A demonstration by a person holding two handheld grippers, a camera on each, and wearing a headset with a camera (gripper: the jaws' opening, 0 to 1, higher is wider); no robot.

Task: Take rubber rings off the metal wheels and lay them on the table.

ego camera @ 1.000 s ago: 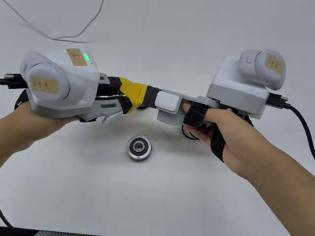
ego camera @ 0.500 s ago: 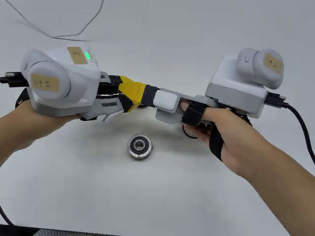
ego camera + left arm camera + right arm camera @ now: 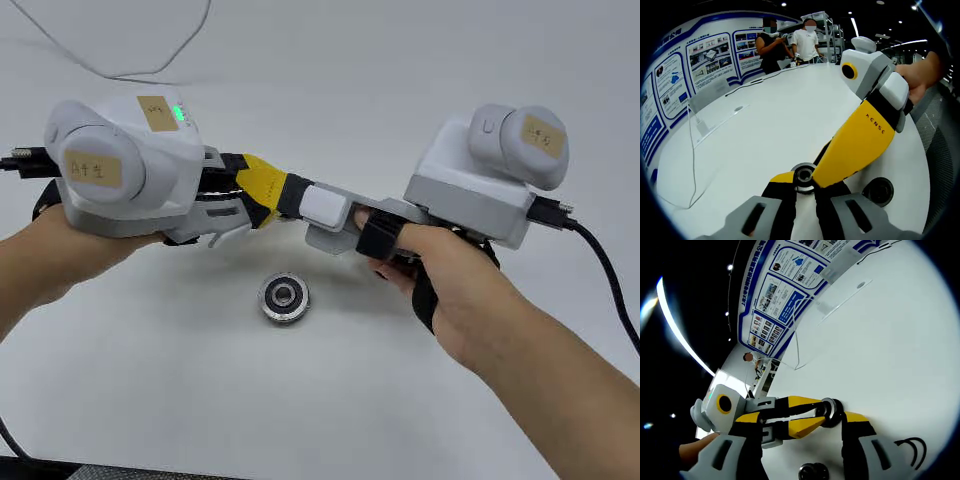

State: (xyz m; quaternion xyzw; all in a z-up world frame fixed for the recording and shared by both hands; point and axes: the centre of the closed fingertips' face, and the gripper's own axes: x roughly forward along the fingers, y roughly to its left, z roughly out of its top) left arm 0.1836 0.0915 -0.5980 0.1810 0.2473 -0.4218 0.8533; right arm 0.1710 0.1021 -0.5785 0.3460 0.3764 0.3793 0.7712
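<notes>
The white worktop [image 3: 330, 90] runs far back. The left gripper [image 3: 805, 182], reaching in from the left, has its fingers clamped on a metal wheel [image 3: 804, 175]. The right gripper [image 3: 802, 432] has its fingers apart, one tip against that wheel. A second wheel [image 3: 284, 298] lies nearer on the worktop.

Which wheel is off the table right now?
The wheel pinched at the tips of the left gripper, held above the table. The other wheel lies flat on the table, nothing touching it.
</notes>
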